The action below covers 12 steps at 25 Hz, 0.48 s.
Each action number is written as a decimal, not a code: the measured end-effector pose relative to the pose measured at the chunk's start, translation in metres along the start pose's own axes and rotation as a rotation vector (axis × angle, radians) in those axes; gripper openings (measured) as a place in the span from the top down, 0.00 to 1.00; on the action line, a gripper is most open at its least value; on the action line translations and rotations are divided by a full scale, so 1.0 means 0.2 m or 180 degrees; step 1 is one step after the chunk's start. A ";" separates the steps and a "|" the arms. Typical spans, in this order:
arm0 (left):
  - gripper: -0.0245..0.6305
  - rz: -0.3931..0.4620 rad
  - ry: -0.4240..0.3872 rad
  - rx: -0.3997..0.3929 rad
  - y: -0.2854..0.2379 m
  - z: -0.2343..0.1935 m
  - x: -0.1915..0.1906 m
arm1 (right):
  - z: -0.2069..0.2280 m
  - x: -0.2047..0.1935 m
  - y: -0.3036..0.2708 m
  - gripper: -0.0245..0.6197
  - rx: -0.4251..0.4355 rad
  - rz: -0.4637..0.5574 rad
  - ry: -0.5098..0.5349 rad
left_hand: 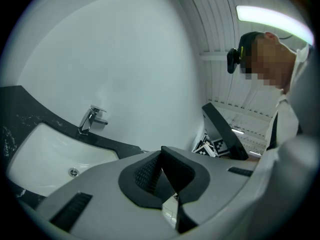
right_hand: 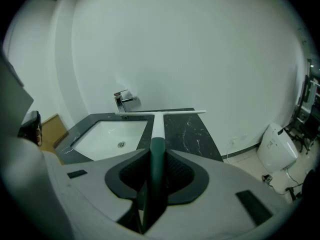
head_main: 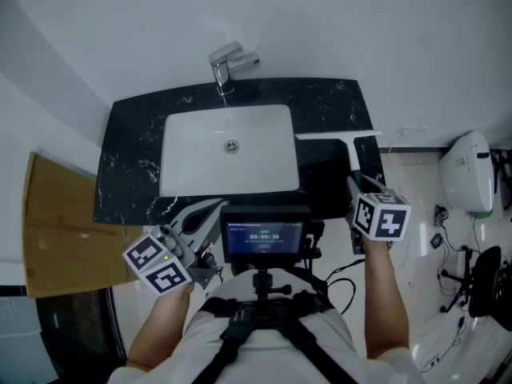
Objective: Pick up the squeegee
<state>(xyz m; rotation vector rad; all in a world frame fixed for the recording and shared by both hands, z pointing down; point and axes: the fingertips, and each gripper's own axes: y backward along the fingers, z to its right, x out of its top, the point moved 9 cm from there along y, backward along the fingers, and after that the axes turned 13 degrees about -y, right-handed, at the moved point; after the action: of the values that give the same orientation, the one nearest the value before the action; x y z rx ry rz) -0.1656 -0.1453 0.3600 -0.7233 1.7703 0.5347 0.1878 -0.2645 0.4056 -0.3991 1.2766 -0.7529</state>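
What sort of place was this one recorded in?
Most likely a bathroom: a white sink set in a black stone counter, a chrome tap against the plain wall, and a squeegee for wiping down.

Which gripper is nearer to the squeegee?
Right. The right gripper is shut on the squeegee handle; the left gripper is by the counter front edge, apart from it.

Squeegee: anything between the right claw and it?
Nothing visible. The right claw is shut on the dark green handle of the white T-shaped squeegee, whose blade is over the black marble counter.
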 end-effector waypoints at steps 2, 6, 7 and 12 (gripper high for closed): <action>0.97 -0.0001 -0.0003 0.0011 0.00 0.00 0.00 | 0.01 0.00 -0.04 0.83 -0.0016 -0.0044 0.0007; 0.97 -0.0002 -0.0010 0.0044 0.01 0.01 0.00 | 0.03 -0.01 -0.11 0.83 -0.0043 -0.0124 0.0003; 0.97 -0.0003 -0.0012 0.0053 0.01 0.01 0.00 | 0.04 -0.02 -0.12 0.83 -0.0044 -0.0144 -0.0001; 0.97 -0.0007 -0.0018 0.0094 0.02 0.03 0.01 | 0.06 -0.03 -0.19 0.83 -0.0066 -0.0227 -0.0007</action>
<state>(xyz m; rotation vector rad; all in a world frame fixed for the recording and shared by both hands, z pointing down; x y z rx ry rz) -0.1651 -0.1398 0.3562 -0.7025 1.7685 0.5074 0.1874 -0.2883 0.4380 -0.4641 1.2743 -0.7996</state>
